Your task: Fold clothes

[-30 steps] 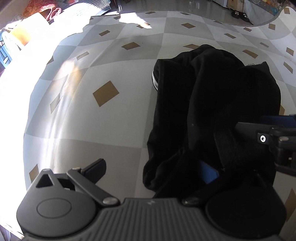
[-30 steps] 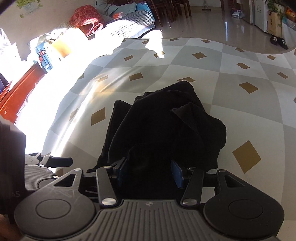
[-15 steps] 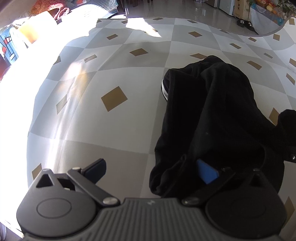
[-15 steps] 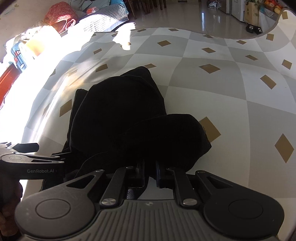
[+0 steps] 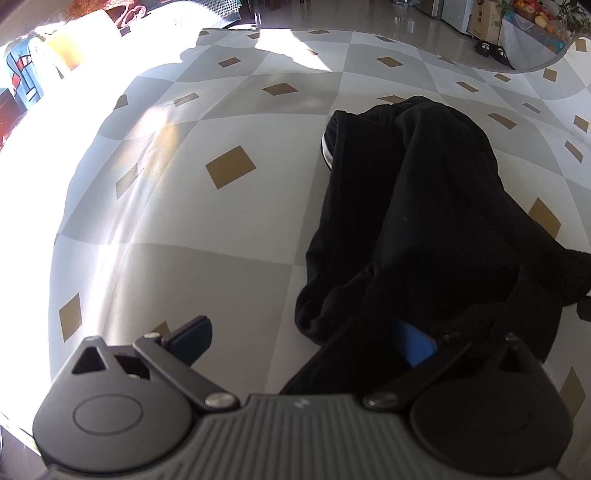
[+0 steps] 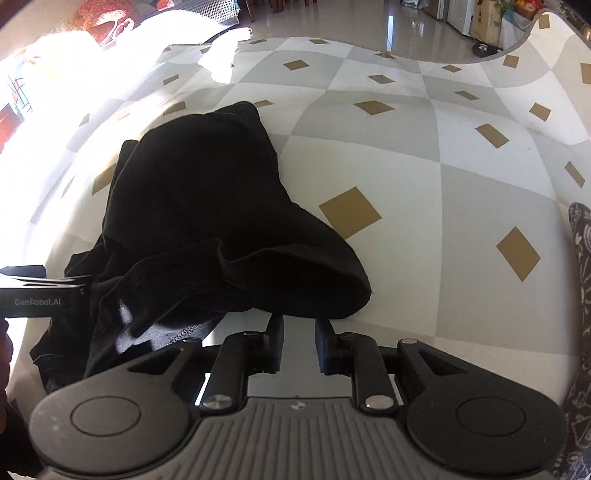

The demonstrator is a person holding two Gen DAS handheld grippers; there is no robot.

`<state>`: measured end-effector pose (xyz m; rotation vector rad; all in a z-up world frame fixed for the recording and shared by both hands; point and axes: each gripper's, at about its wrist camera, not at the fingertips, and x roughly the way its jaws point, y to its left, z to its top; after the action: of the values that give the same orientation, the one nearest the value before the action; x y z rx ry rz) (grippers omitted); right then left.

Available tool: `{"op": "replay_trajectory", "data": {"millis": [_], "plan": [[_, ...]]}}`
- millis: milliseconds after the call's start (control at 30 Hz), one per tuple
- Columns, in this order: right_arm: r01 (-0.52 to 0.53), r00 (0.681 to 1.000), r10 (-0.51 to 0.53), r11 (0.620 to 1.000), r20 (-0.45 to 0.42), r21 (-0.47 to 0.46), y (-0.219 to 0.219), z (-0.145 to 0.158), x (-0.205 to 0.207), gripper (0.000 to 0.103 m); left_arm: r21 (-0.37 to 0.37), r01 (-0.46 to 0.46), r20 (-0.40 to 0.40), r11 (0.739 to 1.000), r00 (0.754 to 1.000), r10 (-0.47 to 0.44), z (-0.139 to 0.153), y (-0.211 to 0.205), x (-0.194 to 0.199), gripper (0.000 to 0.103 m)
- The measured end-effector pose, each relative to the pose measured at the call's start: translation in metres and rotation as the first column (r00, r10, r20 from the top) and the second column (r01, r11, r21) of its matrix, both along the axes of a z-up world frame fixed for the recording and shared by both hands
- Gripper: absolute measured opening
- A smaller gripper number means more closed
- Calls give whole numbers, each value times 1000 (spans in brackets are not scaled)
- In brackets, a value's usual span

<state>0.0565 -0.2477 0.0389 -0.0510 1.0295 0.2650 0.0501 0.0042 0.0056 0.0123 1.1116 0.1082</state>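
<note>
A black garment [image 5: 424,206] lies crumpled on the checked tablecloth [image 5: 229,258], with a white stripe showing at its far left edge. My left gripper [image 5: 303,341] stands wide open at the garment's near left corner. Cloth drapes over its right blue pad [image 5: 412,347], and its left finger is bare. In the right wrist view the same garment [image 6: 207,206] stretches away, its near hem lying just past my right gripper [image 6: 300,343]. The right jaws are opening, with only tablecloth showing in the narrow gap between them. The left gripper's body [image 6: 40,299] shows at the left, half under cloth.
The grey-and-white tablecloth [image 6: 443,221] with gold diamonds spreads bare to the right and far side. Bright sun washes out the left side. Colourful clothes [image 6: 107,18] are piled at the far left. A dark patterned fabric [image 6: 580,266] is at the right edge.
The right gripper moved rightward, out of the left wrist view, shutting on the garment's near hem and dragging it along; now its jaws have parted off the cloth. The left gripper stayed put.
</note>
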Motion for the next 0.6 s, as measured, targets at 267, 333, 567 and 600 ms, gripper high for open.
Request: {"op": "replay_trajectory", "data": {"millis": [267,333,567,600], "plan": [[-137,984,120,982,129,132,27,30,2,37,39,32,12,999,999,-33,-3,-11,-11,103],[-172,980,153,974,131,147,38,29,5,39,27,27,9,999,1000,-27,-5,-10,-13,103],[-244,966,223,952,128,187,76,18,16,47,4,37,6,999,999,-37,-7,-6,-18,103],[-248,965,227,950,127,188,81,16,18,48,1,38,5,999,999,-38,-7,-6,-19,103]]}}
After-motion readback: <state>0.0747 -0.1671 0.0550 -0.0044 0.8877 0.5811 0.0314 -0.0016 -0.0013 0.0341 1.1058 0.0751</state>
